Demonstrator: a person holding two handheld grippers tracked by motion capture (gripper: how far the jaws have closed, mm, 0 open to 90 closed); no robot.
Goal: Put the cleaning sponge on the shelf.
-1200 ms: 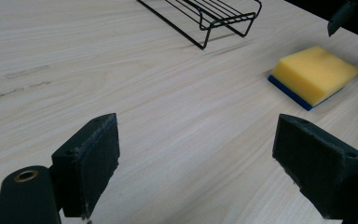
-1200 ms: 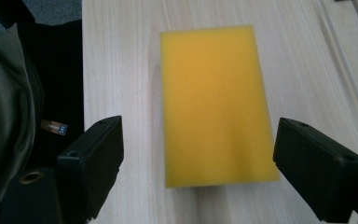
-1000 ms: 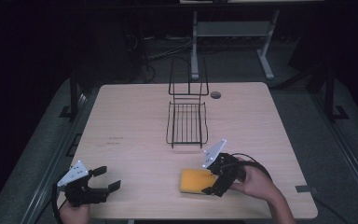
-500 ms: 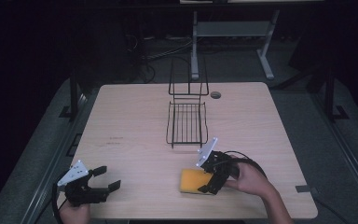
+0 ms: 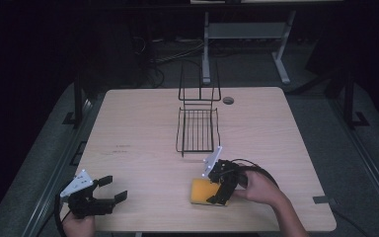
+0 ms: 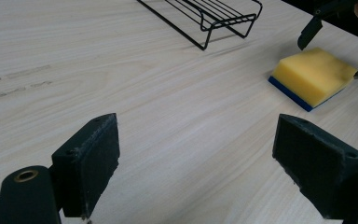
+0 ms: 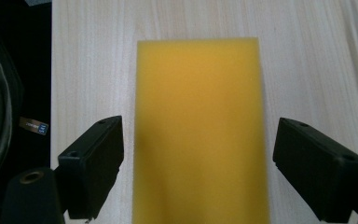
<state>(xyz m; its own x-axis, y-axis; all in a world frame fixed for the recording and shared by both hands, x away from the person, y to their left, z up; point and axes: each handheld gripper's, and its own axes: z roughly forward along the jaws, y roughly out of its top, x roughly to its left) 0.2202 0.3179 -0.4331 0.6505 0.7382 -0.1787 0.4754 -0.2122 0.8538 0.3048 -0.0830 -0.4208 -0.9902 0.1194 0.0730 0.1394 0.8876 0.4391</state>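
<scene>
High view: right gripper [image 5: 216,186], jaws apart, straddles a yellow rectangular sponge with blue underside [image 5: 201,190] lying on the pale wooden worktop [image 5: 143,148] at 5 o'clock; left gripper [image 5: 109,189] rests spread wide at 7 o'clock.

Sponge [image 7: 200,130]: bright yellow foam on top, with a thin dark blue layer along its underside, seen in the left gripper view [image 6: 313,74]. Desk [image 5: 143,133]: pale beige wood with fine, straight grain lines; a small round grey cap beyond the sponge, near the far edge. Wire rack [image 5: 197,126]: black throughout, beyond the sponge. Right gripper [image 7: 214,177]: matte black fingers [image 7: 95,163], a white plate on top. Left gripper [image 5: 111,190]: black, with a light grey plate. Floor around the desk: dark grey.
</scene>
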